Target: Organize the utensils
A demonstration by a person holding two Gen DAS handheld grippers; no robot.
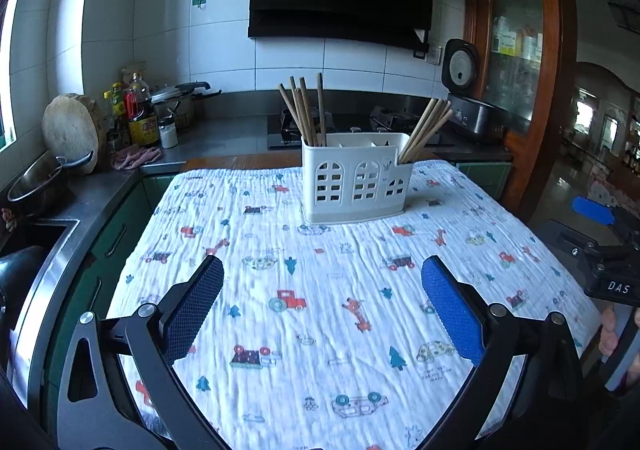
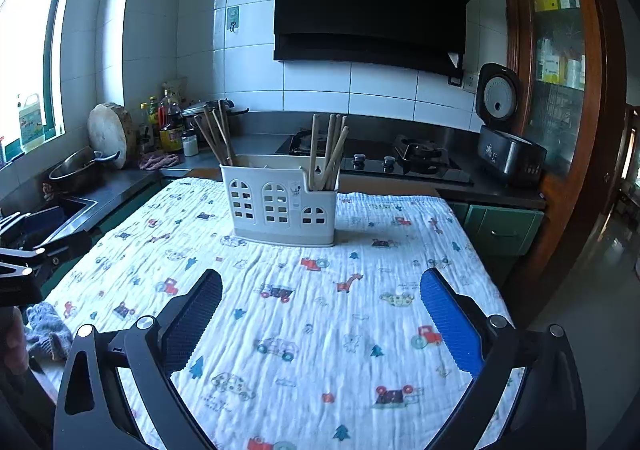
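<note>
Left gripper: the black two-finger left gripper (image 1: 322,304) with blue ribbed pads is hovering with its fingers spread wide apart, nothing between them.
Right gripper: the matching black right gripper (image 2: 320,314) is likewise standing fully spread and empty over the cloth.
Holder: the white plastic utensil holder (image 1: 356,179) with arched window cut-outs is standing upright near the far edge of the table, straight ahead of both grippers and well apart from them.
Left bundle: a bunch of brown wooden chopsticks (image 1: 304,109) is sitting in the holder's left end compartment, long axes near upright, tops fanning slightly leftward.
Right bundle: a second bunch of wooden chopsticks (image 1: 426,129) is standing in the holder's lower right end compartment, leaning rightward away from the holder.
Middle compartments: they are looking empty, though their floors are hidden.
Key relation: judging by the views, each gripper is facing the holder's long front side; the left gripper seems nearer the left bundle, the right gripper nearer the leaning bundle.
Cloth: a white crinkled tablecloth printed with small vehicles and trees (image 1: 320,330) is lying under the holder.
Beyond the holder: a black gas hob (image 2: 400,163) is sitting on the counter behind it.
</note>
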